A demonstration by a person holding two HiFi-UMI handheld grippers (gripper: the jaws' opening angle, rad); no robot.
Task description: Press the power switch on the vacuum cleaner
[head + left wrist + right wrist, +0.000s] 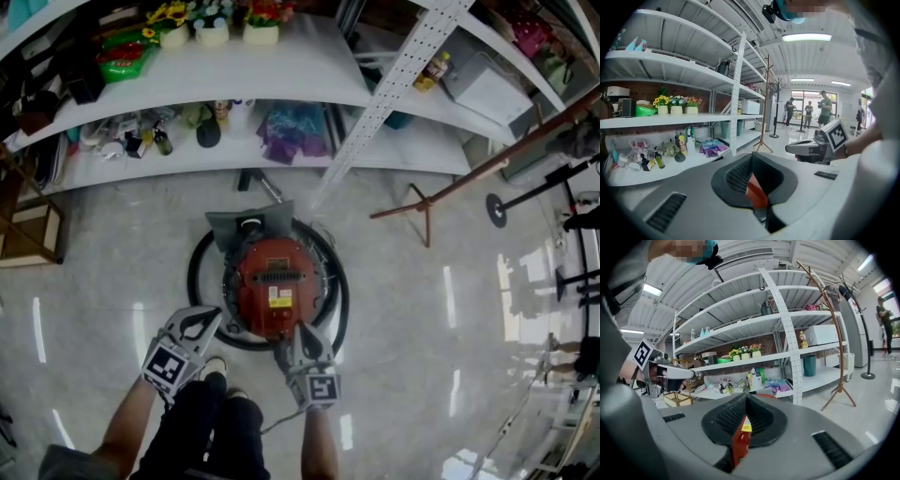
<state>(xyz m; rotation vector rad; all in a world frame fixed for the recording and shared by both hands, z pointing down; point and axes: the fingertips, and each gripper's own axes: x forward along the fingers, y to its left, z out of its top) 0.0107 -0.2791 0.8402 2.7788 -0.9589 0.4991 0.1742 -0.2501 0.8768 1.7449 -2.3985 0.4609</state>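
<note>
Slippage is the risk: left gripper (pixel 207 320) and right gripper (pixel 298 331), jaws together and empty, sit at the lower edge of the vacuum cleaner (pixel 276 281) mid-frame, where a misaimed tip could glance off.

Vacuum cleaner (pixel 274 281): red top, grey front housing, small yellow label (pixel 278 296). Hose (pixel 195 281): black. Left claw (pixel 212 316) and right claw (pixel 292 330): grey with black pads; their cubes carry black-and-white square patterns. Shelves (pixel 309 75): white. Floor (pixel 422 309): pale grey, glossy. Coat stand (pixel 427 200): brown.
</note>
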